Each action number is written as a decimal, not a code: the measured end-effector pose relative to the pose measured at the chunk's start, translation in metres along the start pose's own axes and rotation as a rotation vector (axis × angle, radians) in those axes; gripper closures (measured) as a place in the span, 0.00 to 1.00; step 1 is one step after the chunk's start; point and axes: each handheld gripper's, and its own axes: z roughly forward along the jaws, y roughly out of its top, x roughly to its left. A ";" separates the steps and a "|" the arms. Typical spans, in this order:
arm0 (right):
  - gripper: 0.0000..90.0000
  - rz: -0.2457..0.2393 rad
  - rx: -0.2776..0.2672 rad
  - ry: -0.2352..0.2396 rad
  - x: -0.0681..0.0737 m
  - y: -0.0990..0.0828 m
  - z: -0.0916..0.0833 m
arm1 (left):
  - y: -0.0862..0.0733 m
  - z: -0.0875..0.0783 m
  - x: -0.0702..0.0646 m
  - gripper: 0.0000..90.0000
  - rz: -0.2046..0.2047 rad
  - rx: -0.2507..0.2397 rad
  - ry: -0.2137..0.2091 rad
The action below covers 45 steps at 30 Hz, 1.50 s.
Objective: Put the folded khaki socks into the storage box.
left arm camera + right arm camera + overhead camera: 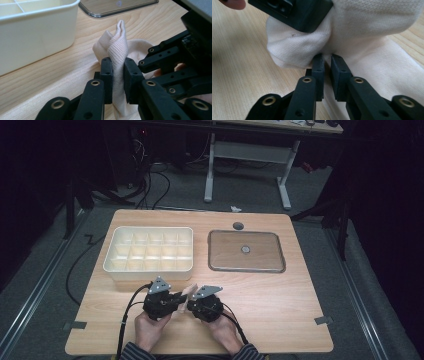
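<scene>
Bunching up between the two grippers, a cream knitted sock (118, 50) sits near the front middle of the wooden table (280, 300), just in front of the compartment tray. In the left gripper view a fold of the ribbed fabric stands upright, pinched between the two black pads; the rest of the sock spreads out behind on the tabletop. Left gripper (118, 80): clenched on the sock, fabric squeezed flat between the pads.

Right gripper (325, 75): jaws nearly together, a thin bit of the sock's cloth caught in the narrow gap between them. Its pads look to be nipping the fabric at the lower edge of a gathered lump. The block of the left gripper presses into that same lump from above in the right gripper view.

From the high view both grippers meet tip to tip, left gripper (161, 301) and right gripper (206, 304) angled toward each other, the pale sock (187, 296) showing as a small patch between them. Each is held in a hand, left hand (150, 327) and right hand (224, 330), striped sleeves at the table's near edge. Black cables trail back from both.

Beyond, well apart from the sock: a white divided tray (149, 251) with rows of small compartments on the left, and a flat clear lid (246, 251) with a round centre mark on the right. A small round grommet (238, 225) sits near the far edge.
</scene>
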 end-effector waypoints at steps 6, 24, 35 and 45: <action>0.81 0.015 -0.036 -0.020 -0.001 -0.002 -0.013 | 0.000 0.001 0.001 0.88 -0.011 0.014 0.010; 0.69 0.145 -0.114 -0.227 -0.044 -0.036 -0.073 | 0.004 0.003 -0.010 0.88 0.011 0.028 0.031; 0.88 0.160 -0.046 -0.168 -0.046 -0.042 -0.055 | 0.006 0.006 -0.017 0.88 0.028 0.045 0.029; 0.95 0.137 -0.042 -0.134 -0.043 -0.038 -0.048 | 0.007 0.010 -0.021 0.87 0.035 0.045 0.014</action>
